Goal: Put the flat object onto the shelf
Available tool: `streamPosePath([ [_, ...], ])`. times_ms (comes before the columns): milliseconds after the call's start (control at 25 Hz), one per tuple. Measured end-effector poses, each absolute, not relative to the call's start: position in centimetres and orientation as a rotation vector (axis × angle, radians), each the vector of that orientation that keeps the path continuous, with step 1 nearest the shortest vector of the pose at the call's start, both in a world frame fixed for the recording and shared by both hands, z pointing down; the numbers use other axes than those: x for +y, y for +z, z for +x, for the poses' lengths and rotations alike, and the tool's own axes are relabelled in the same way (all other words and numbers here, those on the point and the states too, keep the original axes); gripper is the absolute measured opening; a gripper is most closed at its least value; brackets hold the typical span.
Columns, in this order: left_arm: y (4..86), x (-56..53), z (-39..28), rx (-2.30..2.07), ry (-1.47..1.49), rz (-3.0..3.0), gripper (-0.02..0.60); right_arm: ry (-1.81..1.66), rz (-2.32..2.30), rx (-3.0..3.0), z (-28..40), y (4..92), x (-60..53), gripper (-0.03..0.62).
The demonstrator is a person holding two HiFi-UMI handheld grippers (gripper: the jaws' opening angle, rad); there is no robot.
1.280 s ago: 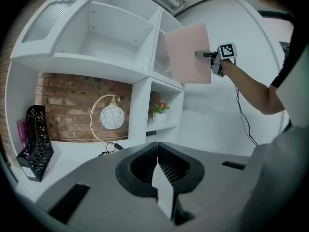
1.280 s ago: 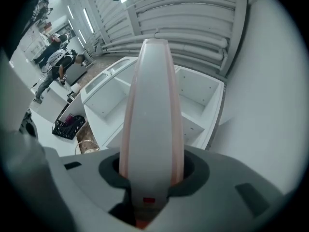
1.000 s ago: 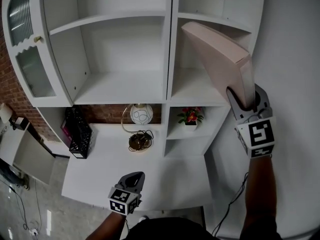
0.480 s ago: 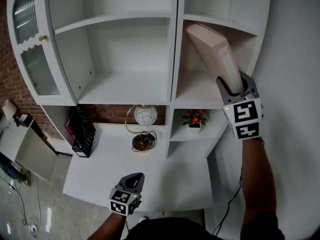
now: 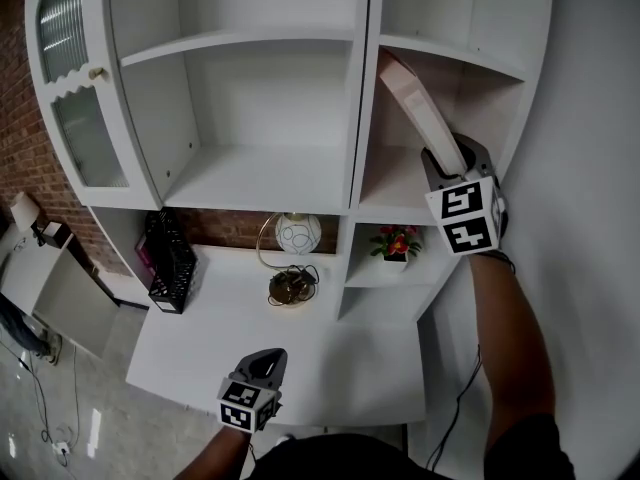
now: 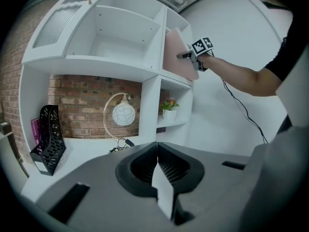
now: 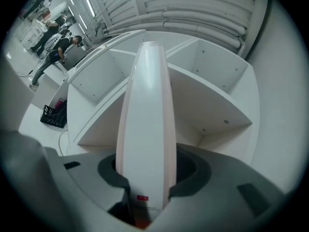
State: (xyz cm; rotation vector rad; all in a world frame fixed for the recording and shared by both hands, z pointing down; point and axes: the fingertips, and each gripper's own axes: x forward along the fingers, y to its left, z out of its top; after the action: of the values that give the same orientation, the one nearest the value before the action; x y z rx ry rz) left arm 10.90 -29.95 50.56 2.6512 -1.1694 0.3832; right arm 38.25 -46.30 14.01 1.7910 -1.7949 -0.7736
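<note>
Status: right gripper [image 5: 446, 160] clamps flat object [image 5: 414, 102], jaws just easing apart, object tilted into shelf [image 5: 392, 184] | left gripper [image 5: 264, 360] closed, empty

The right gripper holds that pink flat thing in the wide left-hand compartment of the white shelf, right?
No. The right gripper holds the pink flat thing in the narrow right-hand compartment of the white shelf, as the head view shows; its jaws have just been opening, the thing between them.

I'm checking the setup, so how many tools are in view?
2. The left tool hangs low over the desk, shut and empty. The right tool is up at the right shelf bay, the board between its jaws, which have just been opening.
</note>
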Motion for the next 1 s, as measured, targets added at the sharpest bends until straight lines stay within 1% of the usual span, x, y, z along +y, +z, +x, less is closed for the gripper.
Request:
streamPosePath([
  [1000,50.8,-30.8,8.2,-1.285,0.364,2.591,0.005,-0.753,1.788,-1.734,39.2,14.3,-52.9,0.189],
])
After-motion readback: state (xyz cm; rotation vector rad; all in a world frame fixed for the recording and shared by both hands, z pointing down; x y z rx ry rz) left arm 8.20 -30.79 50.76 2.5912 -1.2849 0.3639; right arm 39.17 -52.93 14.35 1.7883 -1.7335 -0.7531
